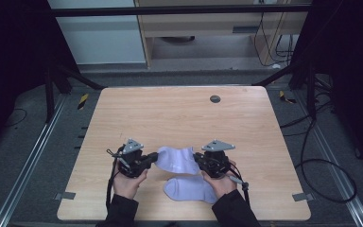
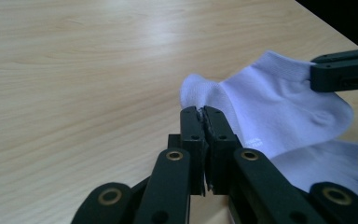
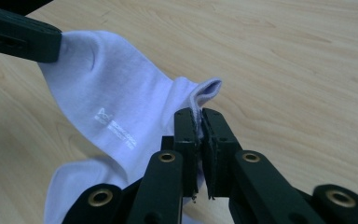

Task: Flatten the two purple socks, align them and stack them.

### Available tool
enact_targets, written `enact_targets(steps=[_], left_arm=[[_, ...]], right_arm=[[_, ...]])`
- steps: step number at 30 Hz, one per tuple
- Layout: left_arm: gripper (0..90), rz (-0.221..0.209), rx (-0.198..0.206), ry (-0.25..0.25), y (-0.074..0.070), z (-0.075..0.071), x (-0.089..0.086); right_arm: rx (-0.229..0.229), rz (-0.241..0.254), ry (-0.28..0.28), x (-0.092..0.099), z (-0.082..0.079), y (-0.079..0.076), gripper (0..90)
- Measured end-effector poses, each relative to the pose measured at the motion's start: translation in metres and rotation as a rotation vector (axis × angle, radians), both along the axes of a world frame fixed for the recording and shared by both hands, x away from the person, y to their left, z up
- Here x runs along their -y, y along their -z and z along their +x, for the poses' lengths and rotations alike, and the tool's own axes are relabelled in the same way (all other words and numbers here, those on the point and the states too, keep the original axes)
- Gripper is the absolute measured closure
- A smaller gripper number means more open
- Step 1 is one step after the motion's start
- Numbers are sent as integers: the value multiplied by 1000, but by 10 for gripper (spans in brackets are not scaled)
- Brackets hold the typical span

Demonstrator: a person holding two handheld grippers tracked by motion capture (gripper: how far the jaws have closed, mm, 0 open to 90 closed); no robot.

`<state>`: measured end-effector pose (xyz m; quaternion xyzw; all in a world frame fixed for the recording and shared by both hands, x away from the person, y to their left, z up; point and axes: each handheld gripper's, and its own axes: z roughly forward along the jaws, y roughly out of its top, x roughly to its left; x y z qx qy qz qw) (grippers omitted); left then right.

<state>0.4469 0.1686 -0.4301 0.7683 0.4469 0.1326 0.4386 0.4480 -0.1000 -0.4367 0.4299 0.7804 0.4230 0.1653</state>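
A pale lilac sock [image 1: 177, 160] hangs stretched between my two grippers just above the wooden table [image 1: 179, 113]. My left gripper [image 1: 157, 157] is shut on its left edge, and in the left gripper view its jaws [image 2: 203, 114] pinch the sock's hem [image 2: 270, 107]. My right gripper [image 1: 196, 158] is shut on the opposite edge, its jaws [image 3: 199, 116] closed on the sock's cuff [image 3: 107, 102]. A second, matching sock [image 1: 189, 188] lies flat on the table below, near the front edge. A hand holds each gripper.
A dark round plug [image 1: 215, 99] sits in the table near its far edge. Grey tape tabs mark the front corners [image 1: 64, 196] [image 1: 301, 196]. Black cables [image 1: 326, 165] loop on the floor to the right. The table's far half is bare wood.
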Motion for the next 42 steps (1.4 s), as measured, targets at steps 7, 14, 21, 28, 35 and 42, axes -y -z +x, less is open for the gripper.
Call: enact_targets(steps=[7, 14, 21, 28, 35, 42], left_arm=[[871, -10, -39, 54, 4, -14, 13], [871, 6, -65, 82, 9, -25, 19], [871, 9, -75, 91, 16, -35, 24], [871, 13, -104, 86, 26, -43, 24], [871, 24, -130, 89, 37, -46, 23], [871, 43, -139, 81, 40, -47, 21]], right_arm=[[-13, -20, -13, 19, -17, 6, 854], [-32, -20, -34, 35, -37, 10, 855], [-42, -15, -43, 44, -50, 15, 854], [-61, -20, -49, 49, -57, 22, 854], [-87, -32, -50, 48, -59, 31, 853], [-106, -59, -52, 45, -58, 38, 847]])
